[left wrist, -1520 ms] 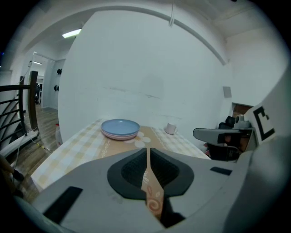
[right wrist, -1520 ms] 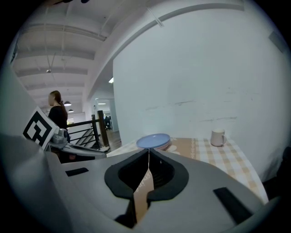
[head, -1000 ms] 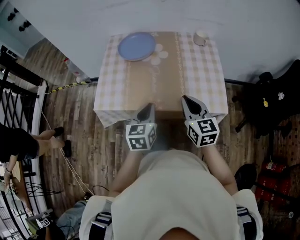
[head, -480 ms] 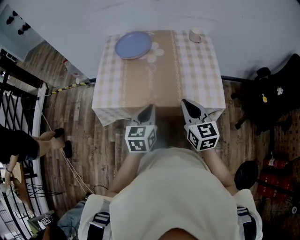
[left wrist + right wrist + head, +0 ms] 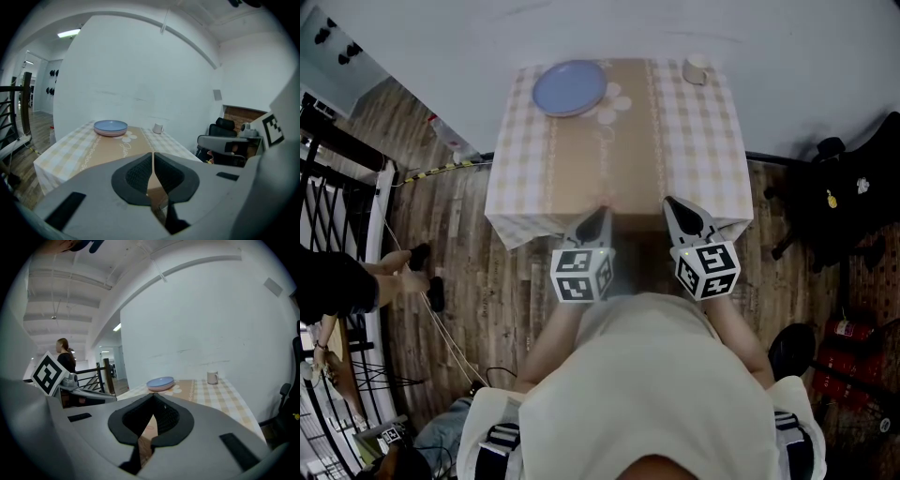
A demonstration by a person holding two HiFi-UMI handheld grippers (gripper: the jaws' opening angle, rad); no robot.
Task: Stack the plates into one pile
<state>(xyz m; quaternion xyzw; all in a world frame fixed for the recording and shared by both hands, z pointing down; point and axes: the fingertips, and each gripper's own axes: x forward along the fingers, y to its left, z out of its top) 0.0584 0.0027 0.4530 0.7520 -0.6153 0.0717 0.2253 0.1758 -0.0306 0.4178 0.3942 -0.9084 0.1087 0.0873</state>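
Checked-cloth table with a pile of plates and, well apart, a cup

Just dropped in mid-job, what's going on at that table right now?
A person stands at the near edge of the checked table, holding the left tongs and the right tongs side by side at that edge. Both are shut and empty. The plates sit in one pile at the far left corner, blue on top of pinkish, with nothing touching them. A mug stands at the far right corner. No loose plate shows, so the stacking looks done.
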